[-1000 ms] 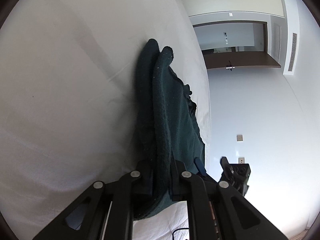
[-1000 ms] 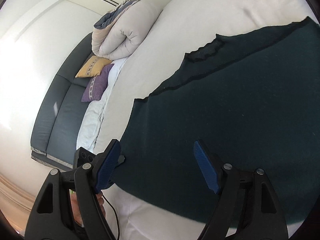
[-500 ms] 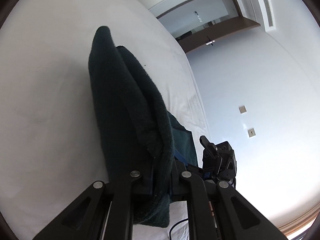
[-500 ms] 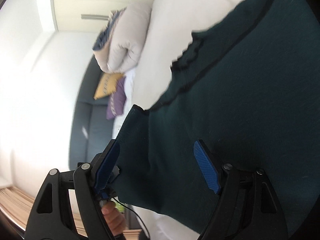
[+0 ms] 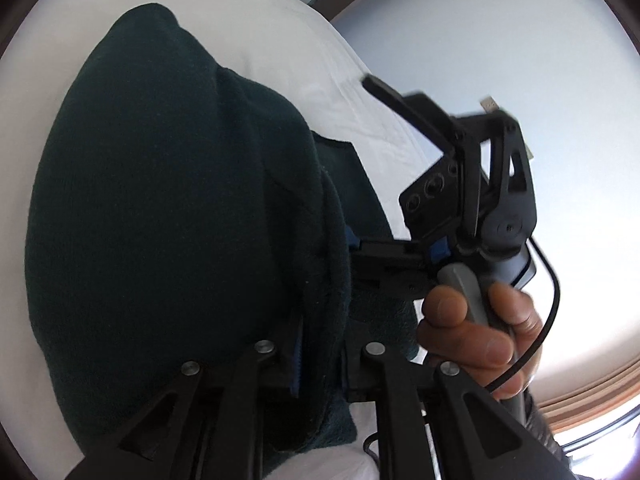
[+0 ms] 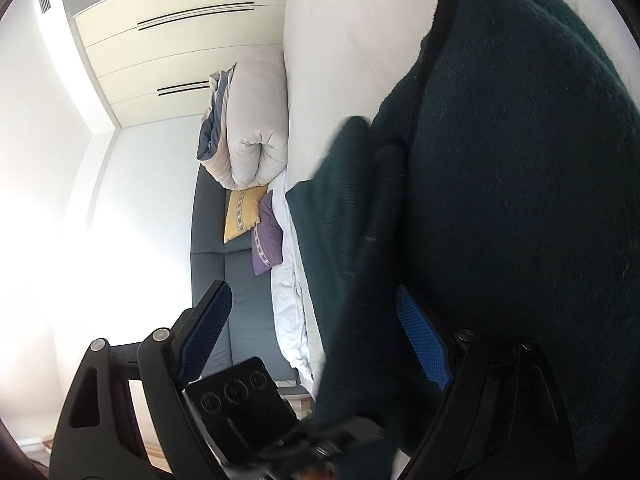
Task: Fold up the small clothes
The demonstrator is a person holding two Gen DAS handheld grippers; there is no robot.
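Observation:
A dark green knitted garment (image 5: 168,208) hangs bunched over my left gripper (image 5: 320,356), which is shut on a fold of it above the white bed (image 5: 280,20). In the right wrist view the same garment (image 6: 520,200) fills the right side, draped in thick folds. My right gripper (image 6: 316,332) is open, blue pads (image 6: 420,340) apart, with a hanging flap of the garment between them, not clamped. The right gripper also shows in the left wrist view (image 5: 472,216), held by a hand close beside the cloth.
A rolled cream duvet (image 6: 252,120) lies at the far end of the bed. A dark sofa (image 6: 216,248) with a yellow cushion (image 6: 244,216) and a purple cushion (image 6: 268,240) stands beside it. Cream wardrobes (image 6: 180,48) line the wall.
My left gripper has lifted and swung the garment toward the right gripper. The right gripper has tilted and come close, and the cloth now hangs folded between its open jaws.

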